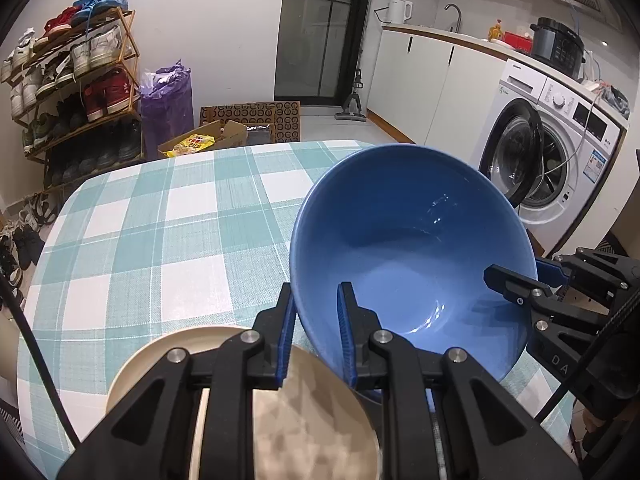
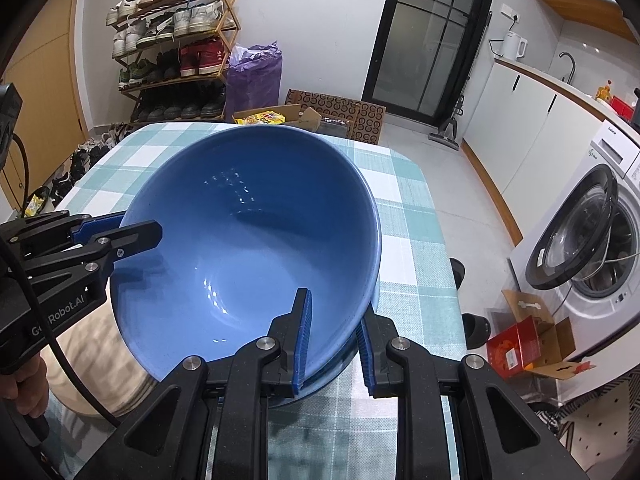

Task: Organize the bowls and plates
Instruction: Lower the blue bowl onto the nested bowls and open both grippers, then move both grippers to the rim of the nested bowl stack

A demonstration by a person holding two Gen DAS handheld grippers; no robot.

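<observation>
While both of my grippers are clamping the same blue bowl (image 1: 404, 248), I am holding it tilted above the near part of the checked tablecloth (image 1: 168, 216), its mouth facing toward me. The left gripper (image 1: 317, 332) is pinching the bowl's near-left rim, one blue pad inside the wall and one outside. The right gripper (image 2: 335, 338) is doing the same on the near-right rim, jaws drawn nearly together with only the wall between them.

Just beside the bowl, to the near left, a beige plate (image 1: 160, 360) is lying on the cloth, partly hidden under my left gripper. In the right wrist view I am also seeing a second blue rim (image 2: 340, 364) directly below the held bowl (it looks like another bowl, though too little of it is showing to be sure).

My reading is that I am midway through the stacking step: carrying this bowl down onto its place. If that lower shape is a bowl, the next move is calling for levelling the tilt, centring over it, and lowering slowly before either gripper lets go. I would be releasing both sides together, since letting go on one side alone could tip a glazed bowl toward the plate.
</observation>
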